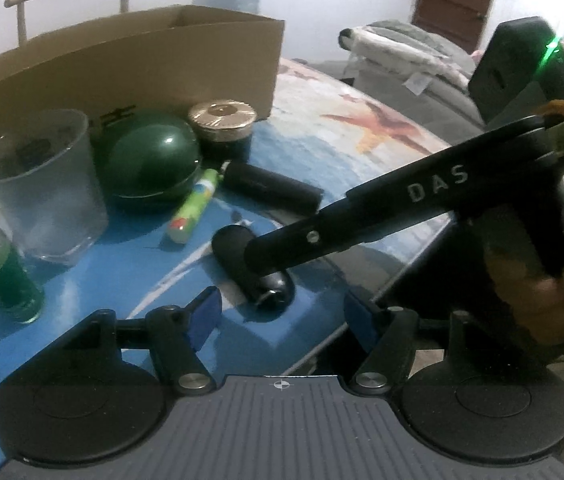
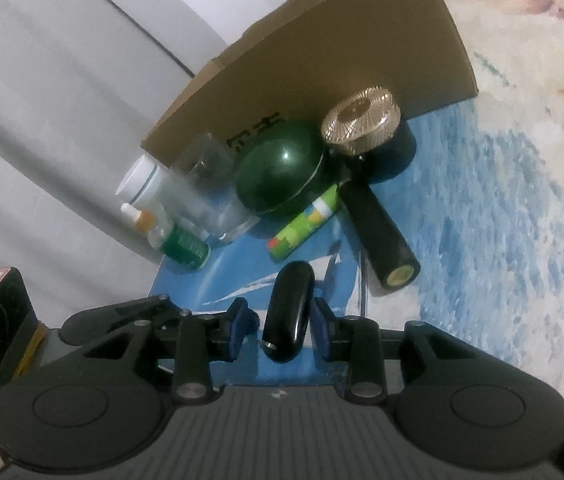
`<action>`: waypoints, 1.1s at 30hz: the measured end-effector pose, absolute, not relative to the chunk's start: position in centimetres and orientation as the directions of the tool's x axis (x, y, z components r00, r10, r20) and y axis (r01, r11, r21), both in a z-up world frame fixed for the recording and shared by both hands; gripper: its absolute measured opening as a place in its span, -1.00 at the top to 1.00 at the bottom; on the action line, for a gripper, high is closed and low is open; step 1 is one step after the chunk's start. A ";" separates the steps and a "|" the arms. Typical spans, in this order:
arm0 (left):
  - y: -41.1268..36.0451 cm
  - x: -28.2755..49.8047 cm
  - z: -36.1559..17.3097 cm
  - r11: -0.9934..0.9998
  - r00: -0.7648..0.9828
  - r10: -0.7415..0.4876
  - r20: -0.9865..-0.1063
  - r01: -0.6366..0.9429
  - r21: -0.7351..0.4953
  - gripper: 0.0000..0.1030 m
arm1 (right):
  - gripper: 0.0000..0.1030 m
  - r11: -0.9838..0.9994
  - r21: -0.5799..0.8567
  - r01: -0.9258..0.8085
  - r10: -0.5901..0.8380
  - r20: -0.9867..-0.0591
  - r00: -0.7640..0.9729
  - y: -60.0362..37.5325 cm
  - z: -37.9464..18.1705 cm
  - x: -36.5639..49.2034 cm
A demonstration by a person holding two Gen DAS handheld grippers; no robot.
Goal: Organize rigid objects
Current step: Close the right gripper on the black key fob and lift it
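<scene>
A: Nearest to us, what is the right gripper (image 2: 282,326) doing?

B: Its jaws stand open on either side of the glossy black oval case (image 2: 288,312), which lies flat on the blue table mat (image 2: 482,240). There is a small gap on each side, so nothing is clamped yet. The left gripper (image 1: 278,318) hangs open and empty just short of the same case.

A: What might go wrong?

B: I think that smooth, rounded shell could squirt out forward if the pads close off-centre. It would roll toward the black cylinder (image 2: 382,224) and the green tube (image 2: 306,220) just beyond.

A: And farther back?

B: The green dome (image 2: 278,168), gold-lidded jar (image 2: 362,124) and clear glass (image 2: 206,184) crowd the front of the cardboard box (image 2: 322,60). A low carry to the box could knock them.
</scene>
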State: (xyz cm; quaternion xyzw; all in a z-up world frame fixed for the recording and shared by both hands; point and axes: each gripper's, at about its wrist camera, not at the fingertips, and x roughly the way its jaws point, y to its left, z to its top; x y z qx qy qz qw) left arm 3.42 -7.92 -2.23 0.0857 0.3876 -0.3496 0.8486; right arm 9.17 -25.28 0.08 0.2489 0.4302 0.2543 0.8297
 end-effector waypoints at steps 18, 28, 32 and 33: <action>-9.2 3.4 -2.6 0.767 0.530 -0.445 -0.722 0.641 -0.002 -0.03 | 0.29 0.784 0.545 -0.296 0.613 -0.608 0.505 -23.7 0.2 9.5; -8.5 3.3 -2.3 0.800 0.554 -0.445 -0.703 0.599 -0.035 0.30 | 0.29 0.778 0.553 -0.299 0.620 -0.598 0.507 -23.8 0.3 9.3; -8.3 2.8 -1.7 0.810 0.577 -0.437 -0.690 0.586 -0.023 0.43 | 0.43 0.769 0.557 -0.313 0.631 -0.585 0.511 -23.7 1.0 8.8; -8.2 2.8 -1.5 0.810 0.580 -0.438 -0.687 0.586 -0.022 0.43 | 0.46 0.770 0.553 -0.319 0.631 -0.581 0.514 -23.6 1.2 8.7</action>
